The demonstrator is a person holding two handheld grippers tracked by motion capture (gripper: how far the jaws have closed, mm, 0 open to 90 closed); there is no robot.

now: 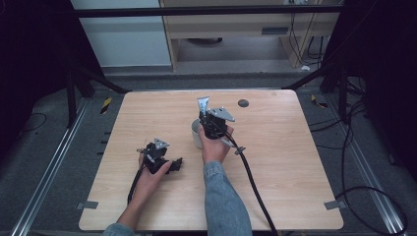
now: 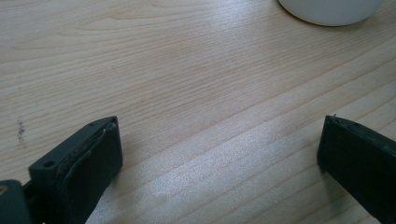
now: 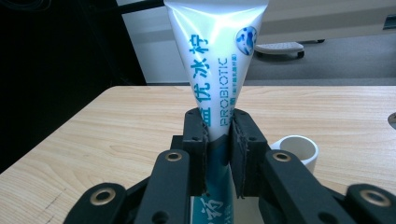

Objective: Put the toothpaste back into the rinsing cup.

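Left gripper (image 1: 173, 163) rests on the table (image 1: 275, 162), jaws wide and empty. Right gripper (image 3: 217, 140) clamps the toothpaste tube (image 3: 215, 51) upright above the white cup (image 1: 196, 133). Risk: off-centre lowering may tip the cup.

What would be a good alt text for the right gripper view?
The right gripper clamps a white and teal tube upright between its black jaws, above a light wooden table. A white cup stands just behind the jaws.
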